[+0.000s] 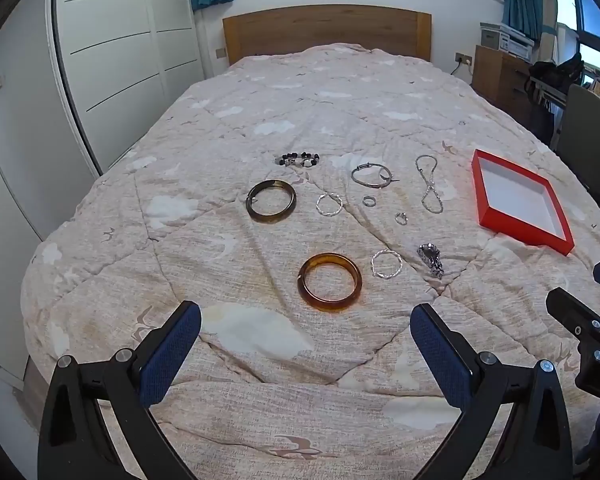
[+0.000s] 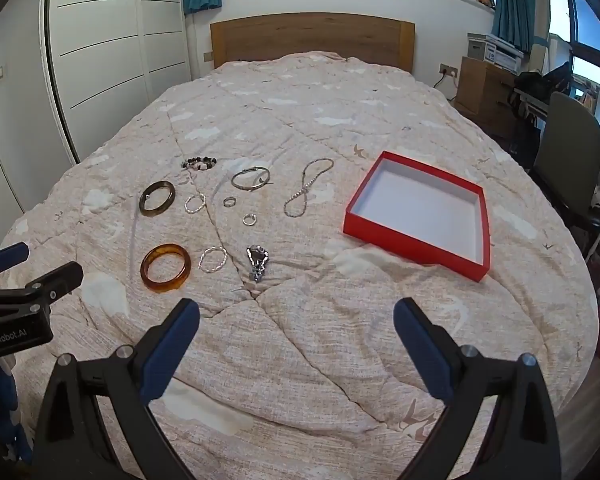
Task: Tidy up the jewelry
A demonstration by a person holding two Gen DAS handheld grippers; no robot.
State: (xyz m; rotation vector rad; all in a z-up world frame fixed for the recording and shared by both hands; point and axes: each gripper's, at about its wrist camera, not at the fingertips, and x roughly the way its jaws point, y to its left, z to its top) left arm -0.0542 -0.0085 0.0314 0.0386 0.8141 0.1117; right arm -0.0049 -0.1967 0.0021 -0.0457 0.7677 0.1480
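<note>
Several pieces of jewelry lie on the bed's quilt. An amber bangle [image 1: 329, 282] [image 2: 165, 267] is nearest, just beyond my open left gripper [image 1: 306, 336]. A dark bangle [image 1: 271, 201] [image 2: 157, 197], a beaded bracelet [image 1: 298, 159], a silver bangle [image 1: 371, 175], a chain necklace [image 1: 429, 184] [image 2: 307, 187], twisted silver hoops [image 1: 386, 263], small rings [image 1: 401, 218] and a metal watch [image 1: 431, 259] [image 2: 257, 261] lie around. An empty red box [image 1: 485, 204] [image 2: 414, 246] with a white inside sits to the right. My right gripper [image 2: 296, 332] is open and empty, short of the watch.
The quilt [image 1: 260, 360] covers the whole bed, with a wooden headboard [image 1: 324, 28] at the far end. White wardrobes [image 1: 112, 60] stand left. A chair [image 2: 568, 160] and wooden drawers [image 2: 484, 92] stand right of the bed.
</note>
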